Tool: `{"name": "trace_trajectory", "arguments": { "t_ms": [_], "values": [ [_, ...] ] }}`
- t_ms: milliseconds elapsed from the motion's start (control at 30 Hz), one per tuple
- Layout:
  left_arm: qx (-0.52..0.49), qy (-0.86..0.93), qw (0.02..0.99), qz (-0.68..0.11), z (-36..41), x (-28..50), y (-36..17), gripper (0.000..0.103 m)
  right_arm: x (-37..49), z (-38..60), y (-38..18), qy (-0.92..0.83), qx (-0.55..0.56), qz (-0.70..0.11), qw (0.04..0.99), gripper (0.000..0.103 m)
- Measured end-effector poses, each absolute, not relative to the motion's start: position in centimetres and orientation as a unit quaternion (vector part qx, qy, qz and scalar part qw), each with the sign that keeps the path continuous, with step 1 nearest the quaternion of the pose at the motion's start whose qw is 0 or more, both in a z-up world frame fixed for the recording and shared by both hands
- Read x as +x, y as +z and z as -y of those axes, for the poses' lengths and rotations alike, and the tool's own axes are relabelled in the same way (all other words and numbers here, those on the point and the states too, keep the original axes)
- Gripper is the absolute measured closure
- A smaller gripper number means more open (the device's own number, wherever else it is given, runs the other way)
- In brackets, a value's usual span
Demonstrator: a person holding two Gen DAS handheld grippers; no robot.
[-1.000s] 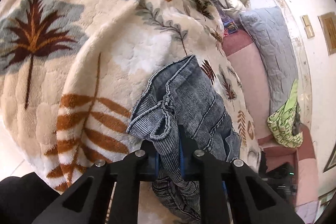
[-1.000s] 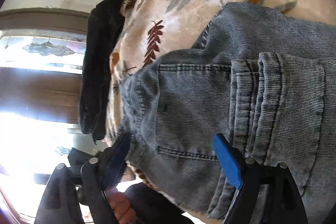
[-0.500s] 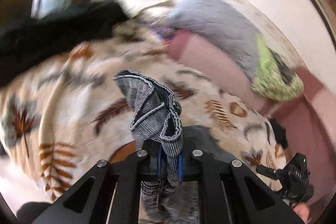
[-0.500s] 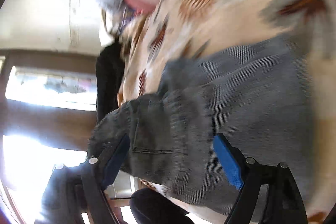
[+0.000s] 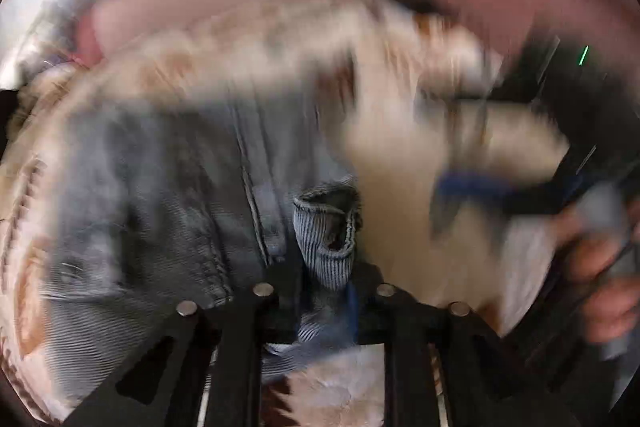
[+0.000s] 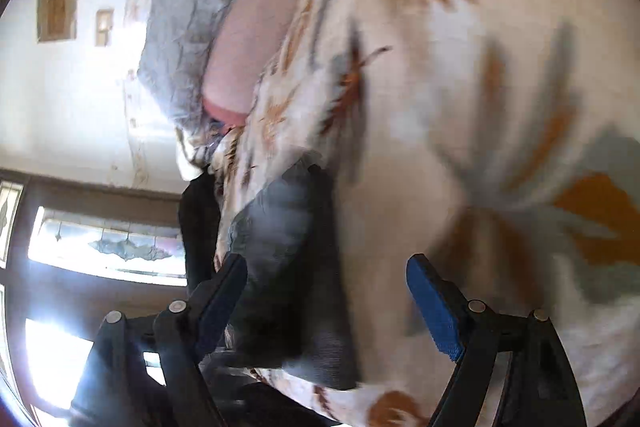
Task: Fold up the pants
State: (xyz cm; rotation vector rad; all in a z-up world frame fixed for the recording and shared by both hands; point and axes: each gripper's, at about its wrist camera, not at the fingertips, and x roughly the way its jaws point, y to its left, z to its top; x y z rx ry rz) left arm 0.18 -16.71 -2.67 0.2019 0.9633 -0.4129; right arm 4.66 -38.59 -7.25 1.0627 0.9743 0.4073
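Denim pants (image 5: 160,195) hem sits pinched in left gripper (image 5: 326,291).

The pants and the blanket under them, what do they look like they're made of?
Pants: likely faded grey-blue denim, given the fine ribbed weave and stitched seams. Blanket: seemingly soft plush fleece, matte cream with printed orange and grey leaves; blur hides the pile.

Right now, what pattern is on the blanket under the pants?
Cream blanket with rust-and-grey leaf prints; clearest in the right wrist view.

Black tongs (image 6: 326,301), blue pads (image 6: 434,311)
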Motion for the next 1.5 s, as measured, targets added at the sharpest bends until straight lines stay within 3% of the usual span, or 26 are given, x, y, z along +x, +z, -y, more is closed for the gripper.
{"name": "trace_trajectory", "arguments": {
  "t_ms": [67,100,167,300,333,400,533,600,633,733,867,967,1033,1100,1167,1200,1367,1500],
  "values": [
    [0.089,-0.221,0.867,-0.437,16.3,-0.7,-0.6,0.069,4.5,38.9,-6.9,0.191,0.479,-0.438,0.737,0.019],
    [0.071,-0.241,0.863,-0.439,15.8,-0.9,0.6,0.056,4.4,38.9,-6.7,0.187,0.471,-0.438,0.742,0.019],
    [0.033,-0.262,0.873,-0.410,13.7,-1.9,4.0,0.050,4.3,38.8,-6.2,0.185,0.466,-0.435,0.748,0.019],
    [-0.021,-0.223,0.915,-0.337,7.1,-3.5,9.0,0.026,3.8,37.0,-3.4,0.216,0.460,-0.412,0.756,0.019],
    [-0.030,-0.193,0.926,-0.324,5.3,-3.5,9.5,0.024,3.6,36.3,-2.4,0.233,0.454,-0.409,0.756,0.019],
    [-0.035,-0.131,0.934,-0.329,2.0,-2.5,9.0,0.024,3.5,34.0,-0.7,0.272,0.448,-0.409,0.747,0.019],
    [-0.066,-0.069,0.900,-0.426,-2.4,0.3,3.9,0.024,3.2,29.5,0.5,0.335,0.437,-0.415,0.725,0.017],
    [-0.054,-0.067,0.880,-0.467,-2.2,0.8,1.1,0.024,3.7,27.6,-2.2,0.309,0.418,-0.456,0.722,0.013],
    [-0.051,-0.065,0.872,-0.482,-2.2,0.7,-0.4,0.024,3.9,26.6,-5.7,0.267,0.407,-0.517,0.704,0.013],
    [-0.066,-0.075,0.875,-0.474,-2.8,0.1,-1.5,0.022,2.6,27.8,-7.6,0.282,0.449,-0.487,0.693,0.020],
    [-0.095,-0.071,0.877,-0.465,-3.3,0.1,-0.2,0.022,2.2,29.0,-4.7,0.262,0.441,-0.485,0.708,0.018],
    [-0.064,-0.075,0.902,-0.421,-2.1,-0.8,1.3,0.022,2.0,29.2,-1.5,0.285,0.431,-0.450,0.728,0.017],
    [-0.021,-0.058,0.897,-0.437,-0.9,-0.3,0.1,0.022,2.3,29.3,-0.6,0.295,0.417,-0.430,0.745,0.014],
    [0.007,-0.032,0.883,-0.468,-0.4,0.5,-2.2,0.021,3.0,29.0,-2.3,0.273,0.392,-0.446,0.757,0.006],
    [-0.029,-0.026,0.884,-0.466,-1.1,0.2,-2.3,0.017,3.6,28.7,-5.9,0.248,0.397,-0.488,0.737,0.008],
    [-0.036,-0.023,0.881,-0.470,-1.2,0.2,-2.2,0.017,3.1,29.5,-5.8,0.253,0.417,-0.463,0.740,0.008],
    [-0.030,-0.020,0.884,-0.466,-1.0,0.0,-1.7,0.017,3.3,29.4,-3.5,0.246,0.387,-0.493,0.739,0.008],
    [-0.035,-0.023,0.884,-0.466,-1.2,0.3,-2.1,0.016,5.0,27.5,1.1,0.267,0.348,-0.466,0.768,0.008]
  ]
}}
